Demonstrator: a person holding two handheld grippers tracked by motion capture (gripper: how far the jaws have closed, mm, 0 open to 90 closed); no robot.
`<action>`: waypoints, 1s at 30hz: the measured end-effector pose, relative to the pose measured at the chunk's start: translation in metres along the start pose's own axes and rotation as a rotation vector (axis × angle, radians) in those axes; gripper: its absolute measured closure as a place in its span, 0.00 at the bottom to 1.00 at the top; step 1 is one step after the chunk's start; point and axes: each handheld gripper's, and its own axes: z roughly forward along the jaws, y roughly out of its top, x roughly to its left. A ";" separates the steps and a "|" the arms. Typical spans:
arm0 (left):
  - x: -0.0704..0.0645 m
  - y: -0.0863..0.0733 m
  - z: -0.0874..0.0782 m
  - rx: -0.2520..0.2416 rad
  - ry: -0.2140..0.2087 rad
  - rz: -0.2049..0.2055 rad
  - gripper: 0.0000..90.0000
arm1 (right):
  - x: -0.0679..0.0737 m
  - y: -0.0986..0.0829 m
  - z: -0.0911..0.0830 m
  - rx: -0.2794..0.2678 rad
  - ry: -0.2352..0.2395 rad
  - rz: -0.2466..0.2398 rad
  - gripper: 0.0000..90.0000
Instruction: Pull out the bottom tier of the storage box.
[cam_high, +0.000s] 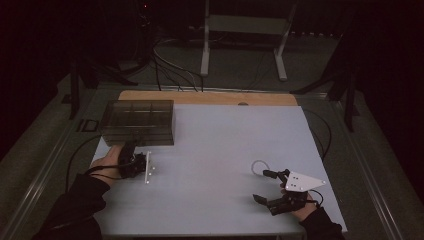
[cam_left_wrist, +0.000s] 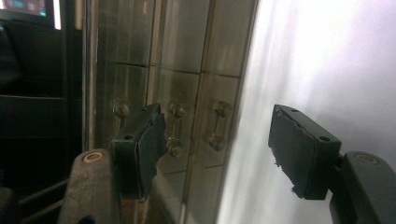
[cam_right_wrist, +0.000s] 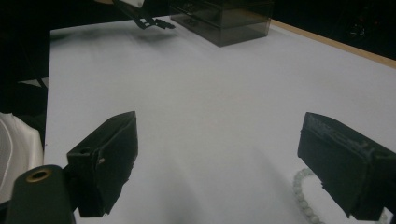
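A smoky, see-through plastic drawer box (cam_high: 138, 121) with small knob handles stands at the far left of the white table (cam_high: 225, 150), the left gripper (cam_left_wrist: 219, 140) gaping wide just before its front. Near the right edge, a pale beaded bracelet (cam_high: 259, 166) lies curled beside the right gripper (cam_right_wrist: 219, 158), whose jaws are also spread wide.

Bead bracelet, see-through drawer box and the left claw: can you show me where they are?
bead bracelet (cam_high: 259, 167), high view, on its ring of beads.
see-through drawer box (cam_high: 138, 121), high view, on its top.
left claw (cam_left_wrist: 219, 144), left gripper view, between its open tips.
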 end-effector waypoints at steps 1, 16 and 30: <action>-0.002 0.001 0.002 0.002 0.007 -0.005 0.41 | 0.000 0.000 0.000 -0.004 -0.001 0.000 0.14; -0.023 0.006 0.019 0.076 0.053 0.138 0.61 | 0.000 0.000 0.000 0.002 -0.001 -0.006 0.14; -0.029 0.013 0.036 0.158 0.117 0.150 0.81 | 0.001 0.001 -0.001 -0.002 0.001 -0.004 0.14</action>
